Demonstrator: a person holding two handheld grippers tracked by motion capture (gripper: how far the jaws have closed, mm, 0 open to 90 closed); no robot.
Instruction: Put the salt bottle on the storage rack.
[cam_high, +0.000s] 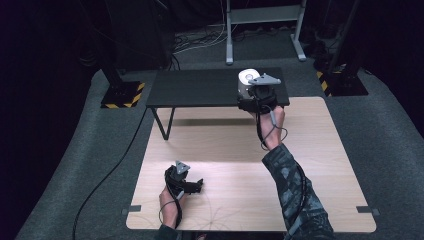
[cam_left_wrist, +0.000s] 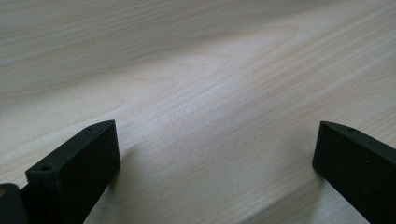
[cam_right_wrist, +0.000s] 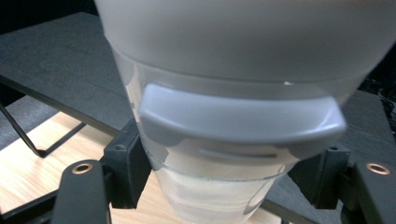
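A pale wooden table (cam_high: 225, 150) stands on grey carpet in a dark room. Nearest, the left gripper (cam_high: 196, 186) lies low on the wood, its black fingers (cam_left_wrist: 74, 172) spread wide with nothing between them. Farther off, the right gripper (cam_high: 248, 97), on an outstretched arm in a camouflage sleeve (cam_high: 295, 192), pinches a clear plastic cup with a white lid and grey tab (cam_right_wrist: 233, 140), upright, above the front edge of the low black shelf (cam_high: 200, 87).

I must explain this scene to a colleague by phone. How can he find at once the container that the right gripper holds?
Find the black raised shelf at the wooden table's far edge. At its right end, the right gripper clamps a white-topped container with a clear body, the palest thing there.
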